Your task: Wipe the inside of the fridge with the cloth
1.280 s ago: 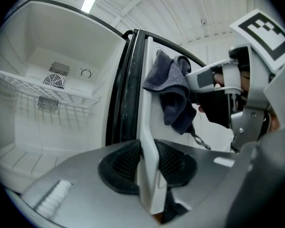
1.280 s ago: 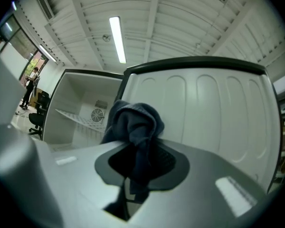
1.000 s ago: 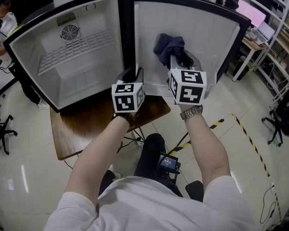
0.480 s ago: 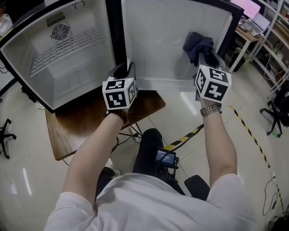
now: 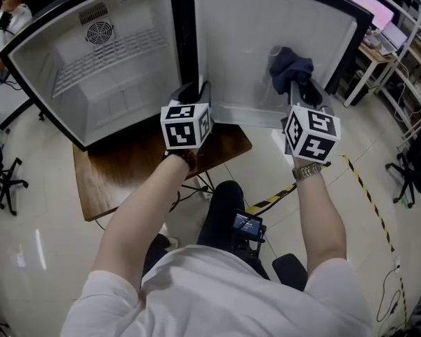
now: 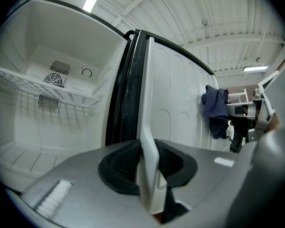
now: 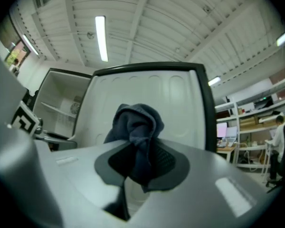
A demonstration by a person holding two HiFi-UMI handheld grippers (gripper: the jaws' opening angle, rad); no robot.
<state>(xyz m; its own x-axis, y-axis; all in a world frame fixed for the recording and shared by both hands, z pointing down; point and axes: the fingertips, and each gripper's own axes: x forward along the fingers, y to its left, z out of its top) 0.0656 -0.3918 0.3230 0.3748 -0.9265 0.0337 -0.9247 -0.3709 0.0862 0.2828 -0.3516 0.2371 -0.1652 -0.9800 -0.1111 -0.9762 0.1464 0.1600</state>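
Over the last second the cloth [image 5: 289, 65] has gone across the inner face of the door [image 5: 245, 34], from near the hinge side towards the outer half, and it has slowed over the last half of that. The right gripper [image 7: 137, 161] has its jaws pinched narrow on the bunched dark blue fabric, which stands up out of them against the white panel. The left gripper [image 6: 148, 163] hasn't budged: its jaws are closed on a thin white edge of the door, low down by the hinge, which I take to be steadying the door while the other hand rubs. So I'd say one pass across the door's lining is under way or nearly done, and the compartment of the fridge [image 5: 126, 111] looks not yet reached, with its wire shelf [image 5: 105, 58] and the fan vent [image 5: 99, 31] at the back all bare and white. The fridge sits on a small wooden table [image 5: 133, 181] on a glossy pale floor [image 5: 42, 258], with yellow-and-black tape [image 5: 361, 195] running off to the right. Someone sits at the far left [image 5: 3, 27], a black chair [image 5: 3, 181] is nearby, and shelving [image 5: 400, 27] stands at the right.
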